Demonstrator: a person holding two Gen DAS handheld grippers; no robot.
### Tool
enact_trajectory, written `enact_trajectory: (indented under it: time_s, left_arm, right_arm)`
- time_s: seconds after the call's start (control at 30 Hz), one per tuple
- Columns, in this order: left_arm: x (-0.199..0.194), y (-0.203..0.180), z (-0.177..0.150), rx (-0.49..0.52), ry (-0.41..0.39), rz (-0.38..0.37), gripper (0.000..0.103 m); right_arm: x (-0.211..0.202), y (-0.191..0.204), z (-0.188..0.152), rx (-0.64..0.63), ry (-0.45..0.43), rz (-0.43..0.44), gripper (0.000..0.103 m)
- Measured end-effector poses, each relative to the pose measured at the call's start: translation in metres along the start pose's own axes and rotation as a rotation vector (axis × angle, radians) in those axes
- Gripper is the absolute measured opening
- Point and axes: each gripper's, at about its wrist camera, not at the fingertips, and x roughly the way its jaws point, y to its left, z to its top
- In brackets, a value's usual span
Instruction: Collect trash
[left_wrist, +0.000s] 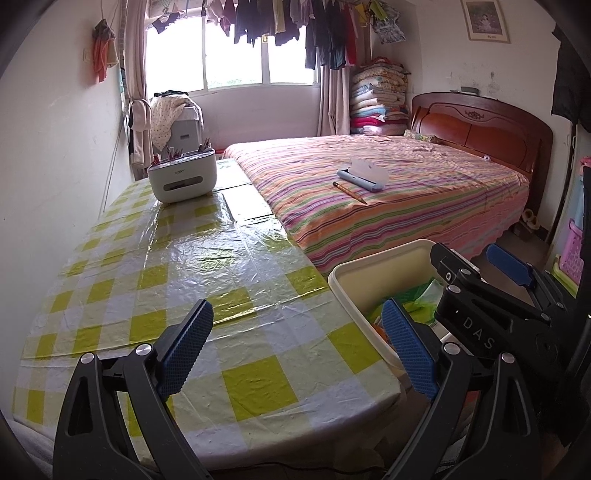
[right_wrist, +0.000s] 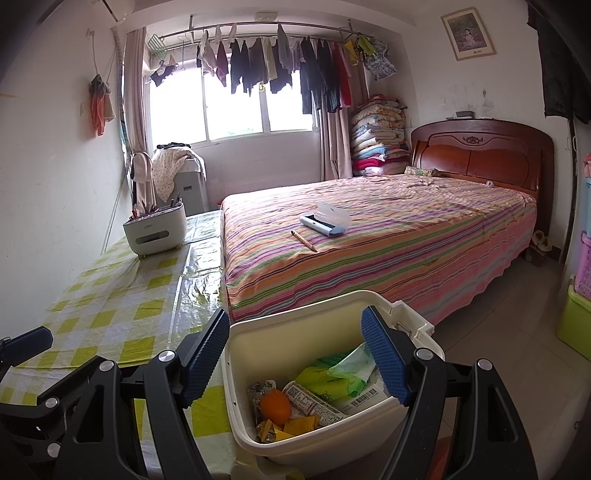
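Cream trash bin (wrappers inside) beside checked table, both grippers' jaws released, empty.

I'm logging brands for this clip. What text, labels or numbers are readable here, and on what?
"DAS": right gripper, on its black arm.
Logo on white tissue box: too blurred.
Barcode label in trash bin: digits too small.
Printed wrapper: unreadable.
Framed picture caption: unreadable.
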Motion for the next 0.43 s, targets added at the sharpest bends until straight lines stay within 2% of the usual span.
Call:
enact_trajectory:
  time_s: [0.43]
  left_arm:
    - [-0.004,0.014,0.005,-0.060,-0.007,0.017,0.091]
  right_arm:
    - [0.003,-0.001,0.002,0.003,0.008,-0.005,0.072]
